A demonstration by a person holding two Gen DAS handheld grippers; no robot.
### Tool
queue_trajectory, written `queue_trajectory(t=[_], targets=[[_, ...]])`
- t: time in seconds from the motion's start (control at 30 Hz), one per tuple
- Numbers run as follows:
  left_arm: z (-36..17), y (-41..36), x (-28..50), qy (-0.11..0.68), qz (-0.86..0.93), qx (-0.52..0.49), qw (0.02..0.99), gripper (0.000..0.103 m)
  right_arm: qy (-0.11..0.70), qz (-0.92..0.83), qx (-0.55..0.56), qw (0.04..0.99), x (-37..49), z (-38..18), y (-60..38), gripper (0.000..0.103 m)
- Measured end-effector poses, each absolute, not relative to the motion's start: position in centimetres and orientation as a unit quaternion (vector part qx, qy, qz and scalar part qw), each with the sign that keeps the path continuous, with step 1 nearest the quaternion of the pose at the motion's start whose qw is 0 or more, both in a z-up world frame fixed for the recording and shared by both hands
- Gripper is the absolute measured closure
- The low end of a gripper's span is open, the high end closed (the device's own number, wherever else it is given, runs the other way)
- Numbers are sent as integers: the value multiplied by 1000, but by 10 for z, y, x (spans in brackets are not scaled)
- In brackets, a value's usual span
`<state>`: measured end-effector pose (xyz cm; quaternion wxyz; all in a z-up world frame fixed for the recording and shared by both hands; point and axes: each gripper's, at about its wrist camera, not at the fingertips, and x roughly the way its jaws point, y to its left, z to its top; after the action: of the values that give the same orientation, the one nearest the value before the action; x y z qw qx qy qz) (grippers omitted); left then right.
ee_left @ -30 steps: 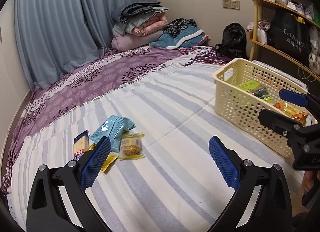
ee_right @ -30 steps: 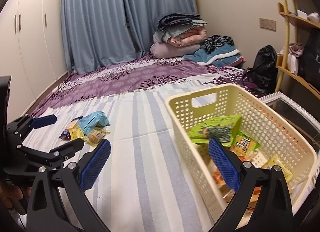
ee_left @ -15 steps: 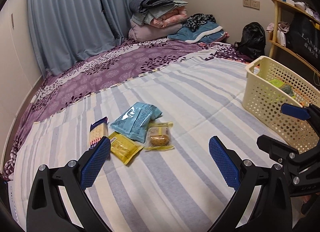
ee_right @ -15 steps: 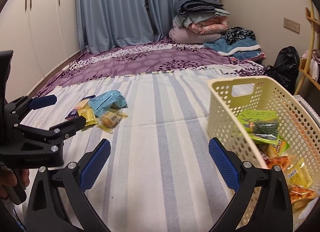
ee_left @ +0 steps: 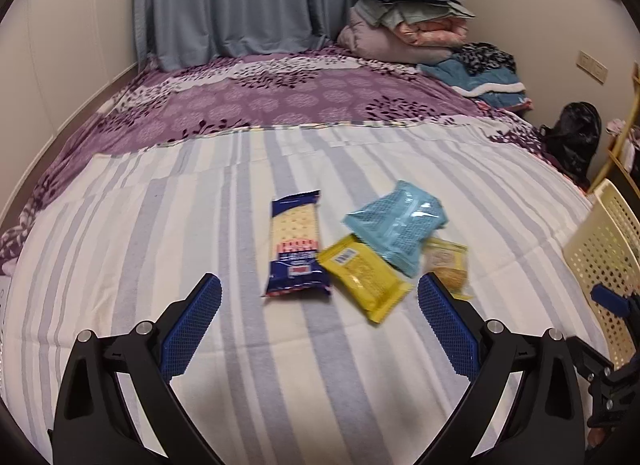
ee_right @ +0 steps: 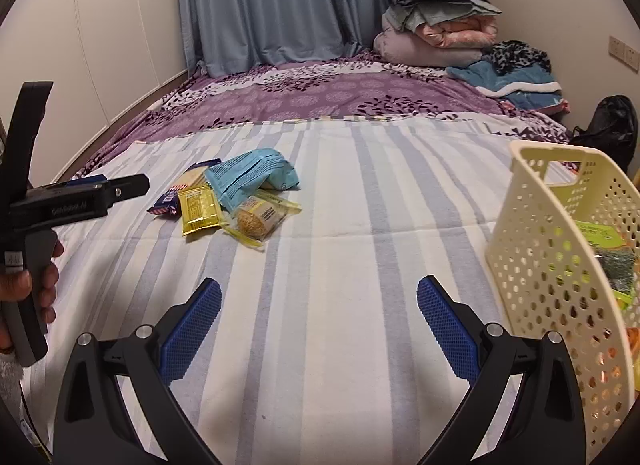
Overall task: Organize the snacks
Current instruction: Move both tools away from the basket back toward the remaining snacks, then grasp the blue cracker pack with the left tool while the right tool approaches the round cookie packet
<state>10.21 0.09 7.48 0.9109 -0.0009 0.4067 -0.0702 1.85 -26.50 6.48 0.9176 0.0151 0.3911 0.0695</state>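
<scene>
4 snack packets are seen clustered on a striped bed (ee_left: 280, 365): a cracker pack (ee_left: 295, 243), a yellow packet (ee_left: 366, 277), a blue bag (ee_left: 396, 225) lying partly over it, and a clear-wrapped cake (ee_left: 448, 269) at the right. The left claw (ee_left: 318, 325) is held spread just short of the packets, nothing between its pads. The right claw (ee_right: 318, 325) is likewise spread and empty, beside a cream basket (ee_right: 536, 249) in which other snacks are partly visible.

Both wrist views low over bed (ee_left: 280, 365), sharing snacks (ee_right: 236, 197).
</scene>
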Motion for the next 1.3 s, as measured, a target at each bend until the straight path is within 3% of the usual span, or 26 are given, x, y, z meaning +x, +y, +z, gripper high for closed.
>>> queue_trajectory(t=[0.93, 1.07, 1.2, 1.3], targets=[[11, 28, 210, 470, -41, -65, 879, 3, 418, 94, 8, 904, 68, 43, -240, 5], [6, 29, 215, 474, -44, -67, 877, 13, 420, 97, 8, 902, 73, 42, -236, 5], [1, 31, 218, 477, -49, -75, 874, 15, 421, 100, 3, 901, 76, 40, -232, 5], [-1, 31, 219, 476, -55, -74, 874, 27, 422, 101, 2, 901, 78, 40, -230, 5]])
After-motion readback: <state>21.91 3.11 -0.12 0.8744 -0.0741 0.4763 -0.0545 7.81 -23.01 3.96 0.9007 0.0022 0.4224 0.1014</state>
